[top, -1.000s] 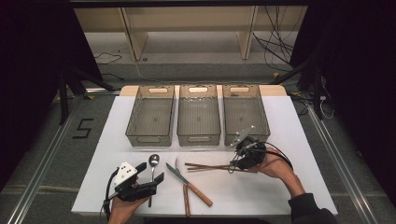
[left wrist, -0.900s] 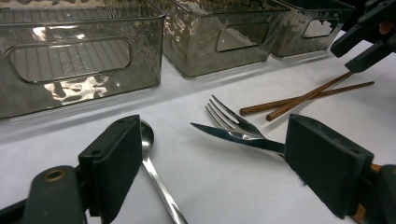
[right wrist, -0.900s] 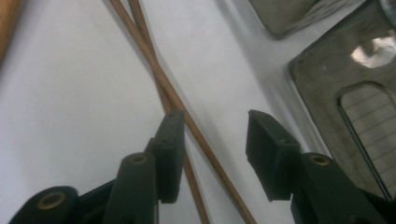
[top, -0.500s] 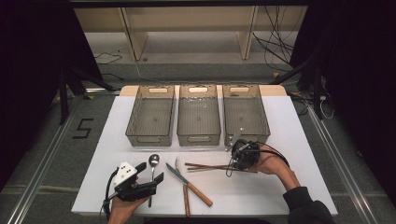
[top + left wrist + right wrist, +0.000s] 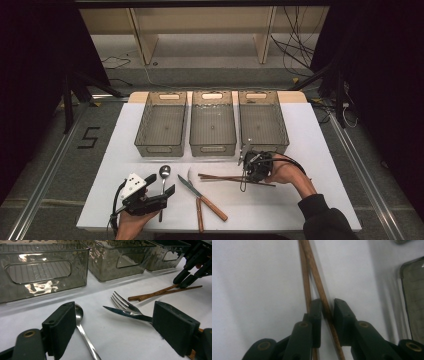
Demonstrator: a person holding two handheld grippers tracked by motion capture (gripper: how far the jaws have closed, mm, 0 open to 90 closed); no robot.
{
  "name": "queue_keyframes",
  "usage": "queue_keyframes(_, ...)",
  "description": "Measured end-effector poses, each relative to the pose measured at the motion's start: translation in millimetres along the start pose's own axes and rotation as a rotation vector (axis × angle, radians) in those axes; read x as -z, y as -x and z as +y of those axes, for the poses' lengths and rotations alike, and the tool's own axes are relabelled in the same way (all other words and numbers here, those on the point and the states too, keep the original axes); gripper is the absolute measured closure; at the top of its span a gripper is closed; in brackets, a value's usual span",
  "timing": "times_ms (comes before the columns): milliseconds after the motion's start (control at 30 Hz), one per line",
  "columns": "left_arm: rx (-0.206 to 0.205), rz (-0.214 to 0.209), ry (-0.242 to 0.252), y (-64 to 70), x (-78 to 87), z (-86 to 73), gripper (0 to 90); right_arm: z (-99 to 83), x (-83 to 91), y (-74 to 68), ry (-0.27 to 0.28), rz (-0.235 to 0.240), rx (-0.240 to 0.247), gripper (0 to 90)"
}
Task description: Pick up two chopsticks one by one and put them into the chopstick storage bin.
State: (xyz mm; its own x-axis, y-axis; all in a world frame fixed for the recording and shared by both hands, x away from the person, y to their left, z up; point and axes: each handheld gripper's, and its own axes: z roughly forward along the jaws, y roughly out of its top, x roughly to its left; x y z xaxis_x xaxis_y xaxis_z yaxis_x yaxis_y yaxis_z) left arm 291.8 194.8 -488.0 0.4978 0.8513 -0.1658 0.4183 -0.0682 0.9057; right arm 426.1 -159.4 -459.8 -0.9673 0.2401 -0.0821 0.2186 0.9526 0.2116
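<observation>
Two brown wooden chopsticks [image 5: 220,178] lie crossed on the white table. My right gripper [image 5: 247,176] is down at their right end. In the right gripper view its jaws [image 5: 327,307] are shut on one chopstick [image 5: 323,293], and the other chopstick [image 5: 305,277] runs just outside the left jaw. My left gripper [image 5: 160,184] rests near the front left, open and holding nothing. In the left gripper view [image 5: 115,315] a spoon [image 5: 79,315] lies by one jaw, while a knife [image 5: 125,312] and a fork [image 5: 121,302] point out from the other.
Three clear grey bins [image 5: 161,145], [image 5: 212,146], [image 5: 280,142] stand side by side behind the cutlery. The knife's wooden handle [image 5: 215,209] and a second wooden handle [image 5: 200,220] lie near the front edge. The spoon [image 5: 164,171] is beside the left gripper.
My right gripper has come a little nearer and leftward, down onto the chopsticks' right end. The left gripper and the cutlery have stayed put.
</observation>
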Motion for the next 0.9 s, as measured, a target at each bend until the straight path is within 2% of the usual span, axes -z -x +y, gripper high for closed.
queue_keyframes(100, 0.002, 0.000, -0.001, 0.0, 0.0, 0.0, 19.1, 1.0, -0.1, -1.0, -0.009, 0.012, 0.024, 84.2)
queue_keyframes(367, 0.002, 0.000, -0.002, -0.1, -0.1, 0.0, 19.1, 1.3, 0.6, -3.8, -0.009, -0.003, 0.059, 85.8)
queue_keyframes(600, 0.002, 0.001, -0.002, -0.1, 0.0, 0.1, 19.1, 1.2, 10.4, -7.4, 0.039, -0.032, 0.067, 86.0)
queue_keyframes(667, 0.004, 0.001, -0.002, 0.3, 0.0, 0.4, 19.1, 0.7, 15.5, -9.2, 0.055, -0.040, 0.051, 86.0)
queue_keyframes(767, 0.008, -0.005, -0.003, 1.8, -0.3, 1.5, 19.1, 0.2, 24.4, -13.2, 0.107, -0.063, 0.015, 86.0)
queue_keyframes(900, 0.035, -0.036, -0.007, 7.0, -3.0, 4.5, 19.1, 1.7, 37.8, -23.4, 0.187, -0.085, -0.027, 86.0)
